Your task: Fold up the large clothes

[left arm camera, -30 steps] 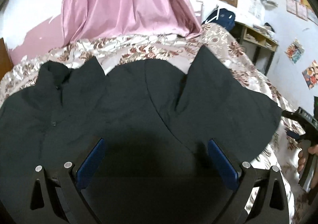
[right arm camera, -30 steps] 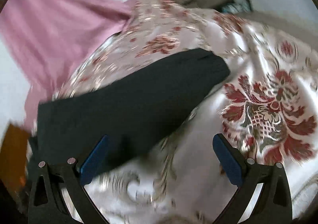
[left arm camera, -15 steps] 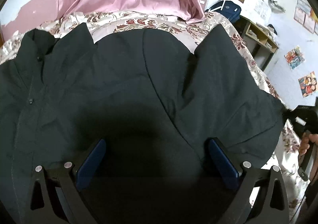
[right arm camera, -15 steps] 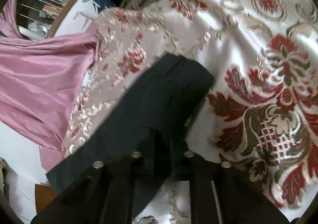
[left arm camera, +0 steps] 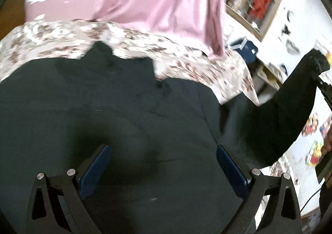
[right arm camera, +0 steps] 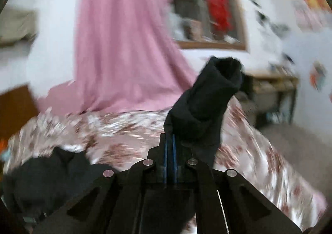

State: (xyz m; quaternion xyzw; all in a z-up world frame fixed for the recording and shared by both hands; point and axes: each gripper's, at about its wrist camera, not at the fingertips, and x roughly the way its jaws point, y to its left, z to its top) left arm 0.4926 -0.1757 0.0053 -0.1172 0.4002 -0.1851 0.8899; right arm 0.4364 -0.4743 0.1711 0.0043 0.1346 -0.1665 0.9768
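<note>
Across the lower half of the left wrist frame, one black garment [left arm camera: 128,109] lies on the floral bedspread [left arm camera: 186,63] between the open left tool [left arm camera: 164,163], while the right tool [right arm camera: 170,146] is clamped on its one raised sleeve [right arm camera: 205,99].

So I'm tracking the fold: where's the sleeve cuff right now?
The sleeve cuff is lifted off the floral bedspread, pinched in the right gripper; in the left wrist view it hangs at far right, beside the shirt body.
</note>
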